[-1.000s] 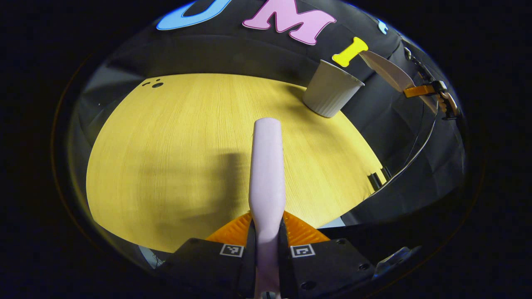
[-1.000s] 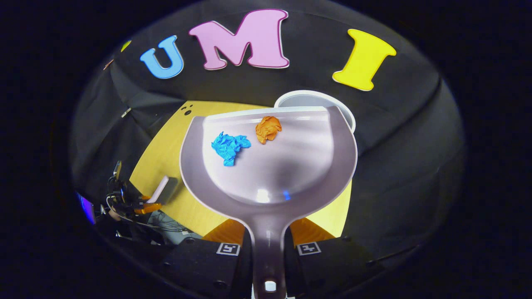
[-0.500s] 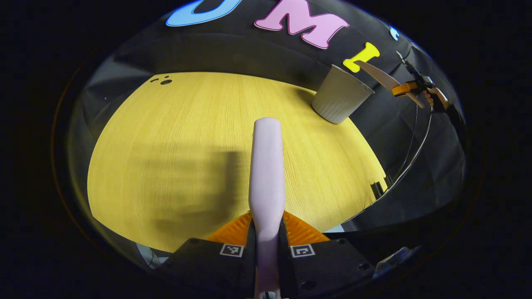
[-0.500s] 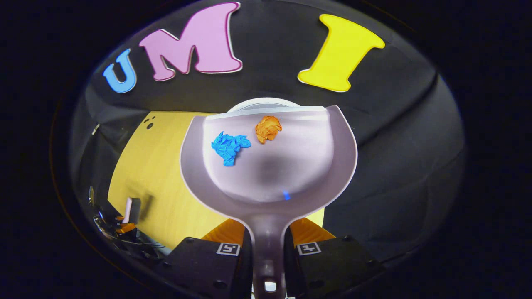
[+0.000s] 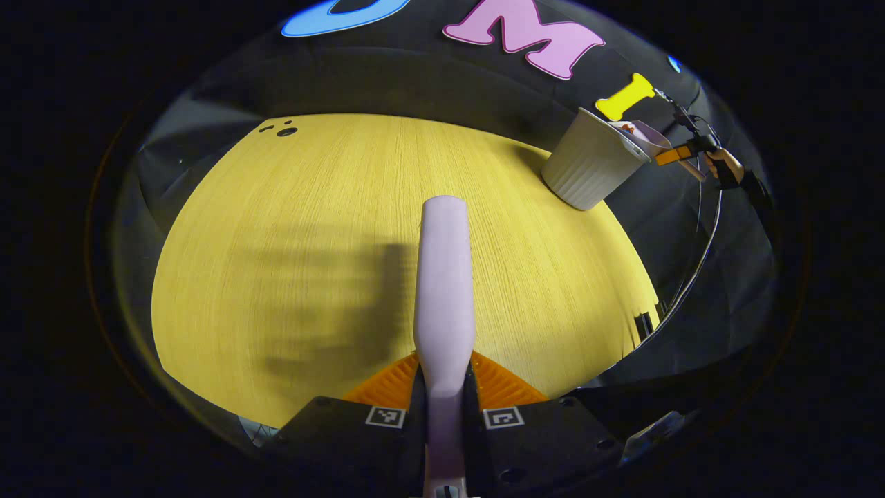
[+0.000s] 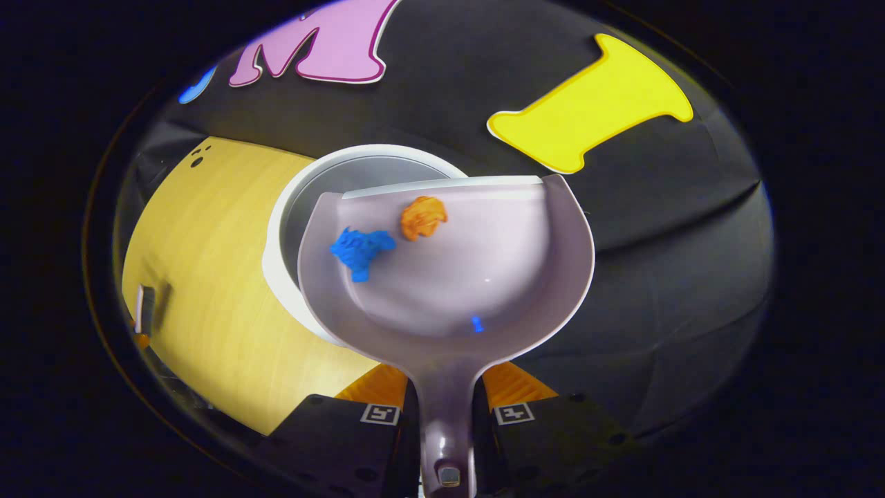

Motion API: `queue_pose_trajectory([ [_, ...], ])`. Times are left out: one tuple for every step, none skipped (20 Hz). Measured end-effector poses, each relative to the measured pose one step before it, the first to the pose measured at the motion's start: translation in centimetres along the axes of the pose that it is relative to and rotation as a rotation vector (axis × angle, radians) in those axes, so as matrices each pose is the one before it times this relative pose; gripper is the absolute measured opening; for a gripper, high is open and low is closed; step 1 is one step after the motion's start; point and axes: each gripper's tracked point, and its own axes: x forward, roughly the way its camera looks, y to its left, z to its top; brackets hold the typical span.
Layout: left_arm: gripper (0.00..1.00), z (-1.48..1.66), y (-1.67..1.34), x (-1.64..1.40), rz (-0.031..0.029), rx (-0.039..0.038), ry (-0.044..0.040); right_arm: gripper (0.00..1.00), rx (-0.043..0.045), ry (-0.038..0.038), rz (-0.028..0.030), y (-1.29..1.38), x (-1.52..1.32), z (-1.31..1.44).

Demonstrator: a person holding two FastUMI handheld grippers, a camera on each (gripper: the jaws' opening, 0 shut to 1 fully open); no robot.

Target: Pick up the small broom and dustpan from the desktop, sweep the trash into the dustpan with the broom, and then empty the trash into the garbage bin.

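Right claw (image 6: 446,408) is clamped on the dustpan (image 6: 456,277) by its handle, both fingers pressing the narrow neck just below the scoop. The pan's front lip hangs over the open mouth of the bin (image 6: 290,207), which stands on the table (image 6: 200,297) near its far edge. A blue wad (image 6: 359,250) and an orange wad (image 6: 423,217) of crumpled paper lie in the scoop, close to the lip.

Left claw (image 5: 444,408) is closed on the broom (image 5: 444,277), gripped low on its handle and held above the table, well apart from the bin.

The pan looks like stiff, light, glossy plastic, so the handle neck is the right hold; I judge it could twist between the fingers if tipped sharply. The wads look featherlight and springy, likely to slide fast on the smooth scoop and bounce, so a slow forward tilt with the lip kept inside the rim seems safest. A tiny blue scrap (image 6: 476,324) sits deeper in the scoop and may cling. Emptying is the step in hand; sweeping seems done.
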Motion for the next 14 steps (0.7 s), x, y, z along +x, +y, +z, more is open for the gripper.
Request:
queue_pose_trajectory([
  [0.25,0.189,-0.148,0.232,-0.00647,-0.00480,-0.00034,0.35,-0.00970,-0.00194,-0.01094,0.285,-0.171,0.014],
  [0.25,0.334,0.118,0.277,0.00153,-0.00060,-0.00084,0.35,-0.02091,0.00205,-0.02206,-0.125,-0.037,0.031],
  [0.27,0.225,0.079,0.071,0.00478,0.00181,-0.00205,0.35,-0.03918,-0.00079,-0.03185,-0.202,0.022,-0.023],
  [0.27,0.404,0.103,0.321,0.00527,-0.00421,-0.00215,0.34,-0.06180,-0.02043,-0.05922,-0.632,-0.127,0.064],
  [0.25,0.151,-0.035,0.089,-0.00197,-0.02458,0.00396,0.34,-0.06232,-0.02868,-0.05651,-0.324,-0.082,0.280],
  [0.27,0.383,0.156,0.130,-0.00058,-0.03993,-0.00675,0.35,-0.03948,-0.00682,-0.04400,-0.215,-0.112,0.060],
  [0.27,0.254,-0.075,0.056,-0.00615,-0.04849,-0.01162,0.35,-0.02809,-0.00598,-0.03976,0.097,0.310,-0.044],
  [0.27,0.091,0.002,-0.034,-0.00545,-0.03441,-0.01048,0.35,-0.03933,-0.00796,-0.04154,0.049,0.240,0.042],
  [0.27,-0.031,0.162,-0.033,-0.00056,-0.01310,-0.00448,0.34,-0.03787,-0.00956,-0.03179,-0.117,0.187,0.071],
  [0.27,-0.336,0.321,-0.022,0.00643,-0.00064,0.00186,0.35,-0.06299,-0.01583,-0.04475,-0.173,0.307,0.149],
  [0.27,-0.356,0.427,0.087,0.01125,0.00390,0.00602,0.29,-0.07757,-0.02753,-0.04858,-0.309,0.165,0.408],
  [0.27,-0.423,0.680,0.051,0.02050,-0.00496,0.00807,0.34,-0.06752,-0.02902,-0.04082,-0.415,0.238,0.566],
  [0.27,-0.323,0.403,0.002,0.00913,-0.01389,0.00577,0.34,-0.07709,-0.03215,-0.04180,-0.299,0.319,0.565],
  [0.27,-0.276,0.240,0.068,0.00375,-0.01713,0.00498,0.35,-0.07235,-0.02254,-0.04258,-0.879,0.116,0.217],
])
